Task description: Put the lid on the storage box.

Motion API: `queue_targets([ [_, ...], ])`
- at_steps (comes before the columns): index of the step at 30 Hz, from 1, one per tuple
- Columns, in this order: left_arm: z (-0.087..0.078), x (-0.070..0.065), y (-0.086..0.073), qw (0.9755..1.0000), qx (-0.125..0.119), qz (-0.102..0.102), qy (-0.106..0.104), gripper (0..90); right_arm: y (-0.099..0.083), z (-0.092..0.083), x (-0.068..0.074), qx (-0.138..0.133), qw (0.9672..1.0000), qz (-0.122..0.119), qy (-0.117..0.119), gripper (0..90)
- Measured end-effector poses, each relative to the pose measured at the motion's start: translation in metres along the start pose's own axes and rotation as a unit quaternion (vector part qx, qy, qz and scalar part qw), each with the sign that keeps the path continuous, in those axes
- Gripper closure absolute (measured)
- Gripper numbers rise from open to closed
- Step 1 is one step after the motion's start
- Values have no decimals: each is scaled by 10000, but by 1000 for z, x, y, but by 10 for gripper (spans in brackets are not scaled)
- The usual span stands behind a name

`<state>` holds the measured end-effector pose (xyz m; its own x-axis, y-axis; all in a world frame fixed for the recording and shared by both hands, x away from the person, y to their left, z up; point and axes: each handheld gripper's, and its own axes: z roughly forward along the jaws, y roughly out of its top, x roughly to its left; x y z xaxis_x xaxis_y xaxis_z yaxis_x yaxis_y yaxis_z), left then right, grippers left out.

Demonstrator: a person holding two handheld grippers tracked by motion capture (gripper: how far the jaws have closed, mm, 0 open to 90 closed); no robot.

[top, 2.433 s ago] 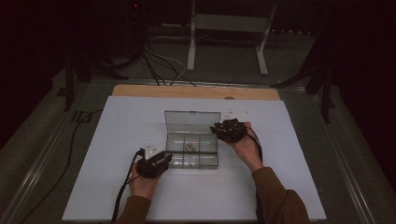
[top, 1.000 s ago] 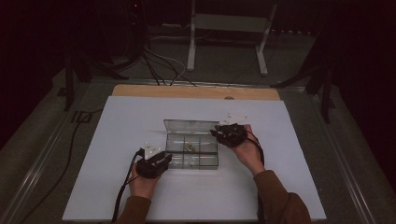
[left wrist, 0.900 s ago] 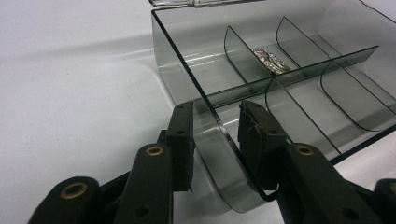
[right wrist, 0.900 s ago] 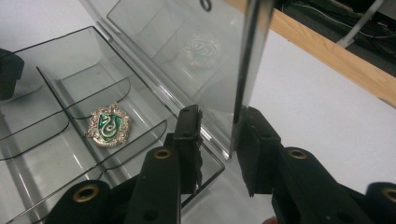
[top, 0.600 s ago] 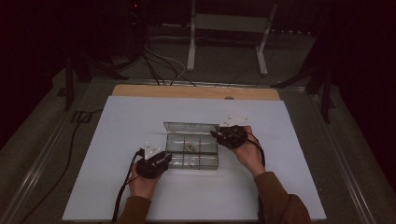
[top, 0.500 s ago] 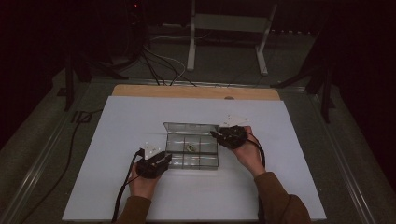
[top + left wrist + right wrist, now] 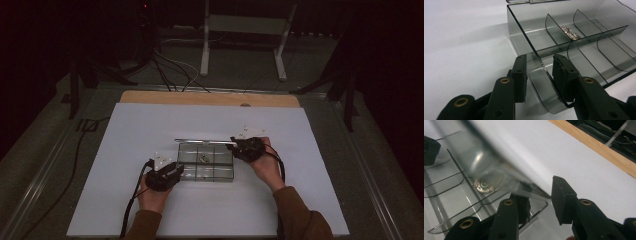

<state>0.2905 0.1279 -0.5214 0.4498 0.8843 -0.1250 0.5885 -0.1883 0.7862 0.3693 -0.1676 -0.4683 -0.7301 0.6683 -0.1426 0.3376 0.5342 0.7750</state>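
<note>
A clear smoky plastic box point(image 7: 207, 179) with divided compartments lies mid-board. A small jewelled brooch point(image 7: 204, 159) point(image 7: 570, 32) point(image 7: 483, 186) rests in a back middle compartment. My left gripper point(image 7: 177, 172) point(image 7: 539, 65) is shut on the box's rounded near-left corner point(image 7: 541, 85), one pad outside the wall and one inside. The hinged lid point(image 7: 205, 141) point(image 7: 499, 162) slants low over the box. My right gripper point(image 7: 235, 147) point(image 7: 539, 192) straddles the lid's right corner. Its jaws have just been opening: the lid lies against one pad, with a gap to the other.
The box sits on a white board point(image 7: 125, 150) with a wooden strip point(image 7: 210, 98) along its far edge. Cables point(image 7: 172, 70) and a metal stand point(image 7: 205, 45) are on the floor beyond. A black cable point(image 7: 132, 205) trails from my left gripper toward the near edge.
The lid has swung down from upright to a low slant over the box, and my right gripper has come down with it. My left gripper has stayed at the box corner.
</note>
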Motion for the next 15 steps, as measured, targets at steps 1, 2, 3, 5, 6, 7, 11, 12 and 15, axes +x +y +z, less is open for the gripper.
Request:
queue_targets([
  [1,0,0,0,10000,-3,-7,13,655,0,0,0,5,10000,14,5,671],
  [2,0,0,0,10000,-6,-10,27,645,-1,0,1,16,10000,5,12,669],
  [3,0,0,0,10000,-6,-10,27,634,-1,-1,1,13,10000,3,11,667],
  [5,0,1,0,10000,-10,-15,50,623,-2,-1,2,21,10000,4,16,665],
  [6,0,1,0,10000,-8,-16,62,608,-2,-1,2,22,10000,-30,13,662],
  [7,0,2,0,10000,0,-20,65,600,-3,-1,3,30,10000,-40,3,661],
  [11,-1,1,1,9999,4,-10,104,576,-4,-1,4,32,10000,-47,18,658],
  [12,-2,2,2,9999,-8,-1,127,564,-6,-2,4,28,10000,-43,24,662],
  [15,-4,3,3,9999,-51,-45,122,536,-8,-3,4,-4,10000,34,42,670],
])
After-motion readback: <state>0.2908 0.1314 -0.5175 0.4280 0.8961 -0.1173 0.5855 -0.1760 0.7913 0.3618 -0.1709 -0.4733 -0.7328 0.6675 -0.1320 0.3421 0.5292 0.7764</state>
